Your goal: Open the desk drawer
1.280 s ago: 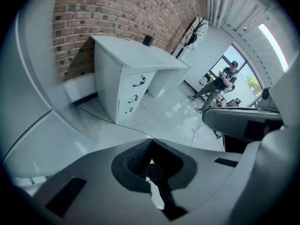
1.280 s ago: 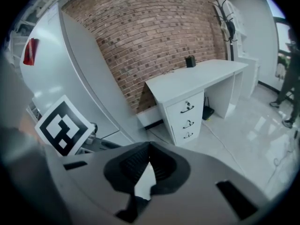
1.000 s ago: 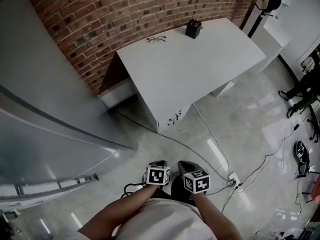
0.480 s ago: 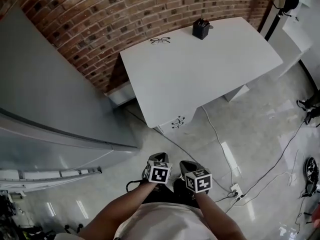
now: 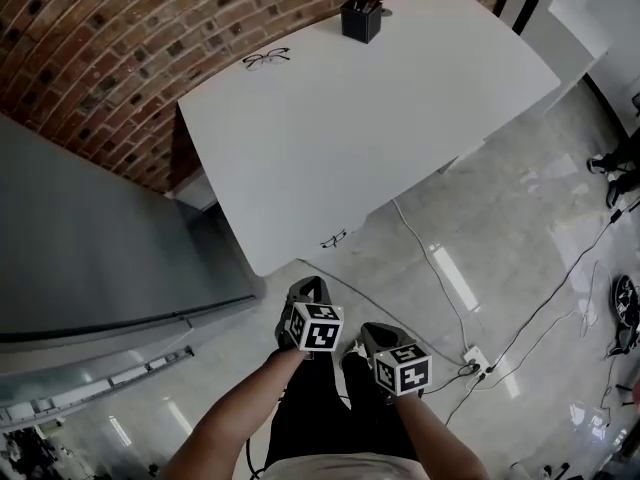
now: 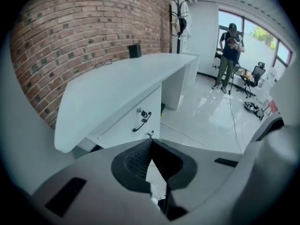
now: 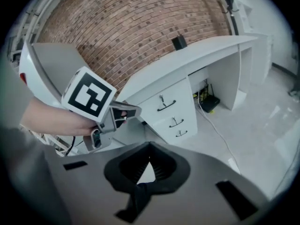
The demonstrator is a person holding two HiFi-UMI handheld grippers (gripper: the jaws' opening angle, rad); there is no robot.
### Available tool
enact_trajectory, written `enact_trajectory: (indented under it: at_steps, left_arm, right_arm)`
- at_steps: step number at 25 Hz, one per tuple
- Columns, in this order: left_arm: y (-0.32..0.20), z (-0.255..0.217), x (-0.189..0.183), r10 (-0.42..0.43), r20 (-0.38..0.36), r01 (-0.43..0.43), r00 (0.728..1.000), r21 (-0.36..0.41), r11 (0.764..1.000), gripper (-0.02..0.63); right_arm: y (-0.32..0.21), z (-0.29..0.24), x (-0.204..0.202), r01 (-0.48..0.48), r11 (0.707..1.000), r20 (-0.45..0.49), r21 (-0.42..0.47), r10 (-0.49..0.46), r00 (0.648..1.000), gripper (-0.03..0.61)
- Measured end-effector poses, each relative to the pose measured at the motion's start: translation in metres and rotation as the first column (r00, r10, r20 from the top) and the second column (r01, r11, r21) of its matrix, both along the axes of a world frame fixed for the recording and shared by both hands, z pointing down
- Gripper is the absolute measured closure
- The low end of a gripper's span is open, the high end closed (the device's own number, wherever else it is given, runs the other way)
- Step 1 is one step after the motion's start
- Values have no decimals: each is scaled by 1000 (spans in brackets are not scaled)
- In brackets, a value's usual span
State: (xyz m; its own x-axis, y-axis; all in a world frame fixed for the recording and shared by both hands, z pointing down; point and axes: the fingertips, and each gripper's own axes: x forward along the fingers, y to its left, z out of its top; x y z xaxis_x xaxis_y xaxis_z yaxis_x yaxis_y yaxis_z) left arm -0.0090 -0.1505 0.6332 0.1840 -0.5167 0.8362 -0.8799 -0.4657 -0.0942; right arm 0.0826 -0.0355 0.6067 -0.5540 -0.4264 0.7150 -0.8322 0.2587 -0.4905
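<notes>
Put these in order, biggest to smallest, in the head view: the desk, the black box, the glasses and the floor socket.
1. Desk
2. Black box
3. Glasses and floor socket: they look about alike, so I won't rank them.

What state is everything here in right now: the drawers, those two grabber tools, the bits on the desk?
Drawers: all three closed.
Left gripper: shut, empty, not touching the drawers.
Right gripper: shut, empty.
Pen holder: upright on the desk, by the brick wall.
Glasses: lying on the desk, untouched.
</notes>
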Motion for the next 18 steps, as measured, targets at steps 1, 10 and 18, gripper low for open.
enact_trajectory:
  at_steps: [1,10,18]
  left_arm:
    - [-8,9,2,27,34,-28,999,14,1000,607]
    - [-55,80,14,120,154,-129,981,46,991,563]
    - [-89,112,25,194,281,-214,940,45,976,538]
  right_arm:
    - [-1,7,2,-24,1000,10,-11,24,1000,563]
    - [-15,65,3,-69,996,45,-58,72,996,563]
    - [-26,89,15,-92,993,62,-70,96,993,563]
